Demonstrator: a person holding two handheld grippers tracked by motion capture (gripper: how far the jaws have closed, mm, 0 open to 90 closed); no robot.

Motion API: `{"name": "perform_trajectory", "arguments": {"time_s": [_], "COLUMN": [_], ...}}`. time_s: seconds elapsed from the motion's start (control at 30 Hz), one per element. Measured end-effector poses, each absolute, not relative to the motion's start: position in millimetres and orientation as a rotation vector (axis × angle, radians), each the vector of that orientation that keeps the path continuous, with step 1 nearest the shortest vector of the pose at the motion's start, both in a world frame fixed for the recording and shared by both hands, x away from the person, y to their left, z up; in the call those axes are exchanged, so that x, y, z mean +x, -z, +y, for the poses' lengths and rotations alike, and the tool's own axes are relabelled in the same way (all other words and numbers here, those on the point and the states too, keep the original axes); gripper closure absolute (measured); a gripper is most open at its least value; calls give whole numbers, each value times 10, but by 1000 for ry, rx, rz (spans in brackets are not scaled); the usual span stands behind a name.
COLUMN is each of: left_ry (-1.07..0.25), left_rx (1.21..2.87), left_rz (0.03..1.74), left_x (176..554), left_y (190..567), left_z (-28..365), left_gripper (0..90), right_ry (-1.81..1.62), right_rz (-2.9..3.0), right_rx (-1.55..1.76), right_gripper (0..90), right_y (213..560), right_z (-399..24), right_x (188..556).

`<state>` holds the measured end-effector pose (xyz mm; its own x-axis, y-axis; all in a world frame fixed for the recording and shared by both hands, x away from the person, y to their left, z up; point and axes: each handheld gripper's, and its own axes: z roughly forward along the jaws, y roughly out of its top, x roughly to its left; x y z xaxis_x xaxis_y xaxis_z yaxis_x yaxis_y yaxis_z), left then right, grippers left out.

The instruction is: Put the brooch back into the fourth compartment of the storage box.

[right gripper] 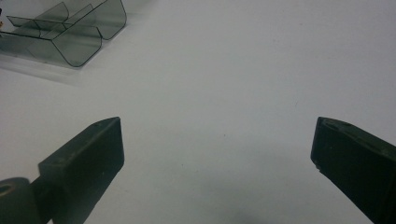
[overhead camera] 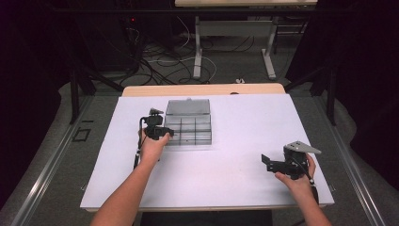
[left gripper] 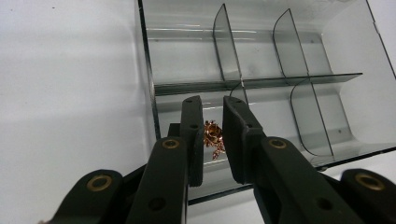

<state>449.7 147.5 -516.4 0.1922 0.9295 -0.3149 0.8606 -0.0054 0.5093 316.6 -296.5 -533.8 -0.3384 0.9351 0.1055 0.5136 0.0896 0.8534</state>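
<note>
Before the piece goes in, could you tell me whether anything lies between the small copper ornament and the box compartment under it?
Nothing visible: the left hand-held gripper holds the copper ornament over the clear box's near-corner compartment.

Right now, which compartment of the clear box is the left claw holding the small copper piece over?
The near-left corner compartment; the copper piece hangs there in the left claw.

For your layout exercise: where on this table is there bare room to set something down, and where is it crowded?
Free: the white table between the organizer box and the right gripper, plus the strip right of the box. Crowded: the box's front left corner, where the left gripper holds a small copper ornament over a compartment.
</note>
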Motion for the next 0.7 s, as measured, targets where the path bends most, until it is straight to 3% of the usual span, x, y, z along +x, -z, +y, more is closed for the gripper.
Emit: {"name": "perform_trajectory", "arguments": {"time_s": [0.7], "left_ry": [-146], "left_rx": [1844], "left_rz": [1644], "left_x": [4474], "left_y": [5144], "left_z": [1504], "left_gripper": [681], "right_ry": [-1176], "right_rz": [1903], "right_rx": [1420], "right_gripper": [23], "right_y": [5342], "right_z": [-2954], "right_x": [3183]}}
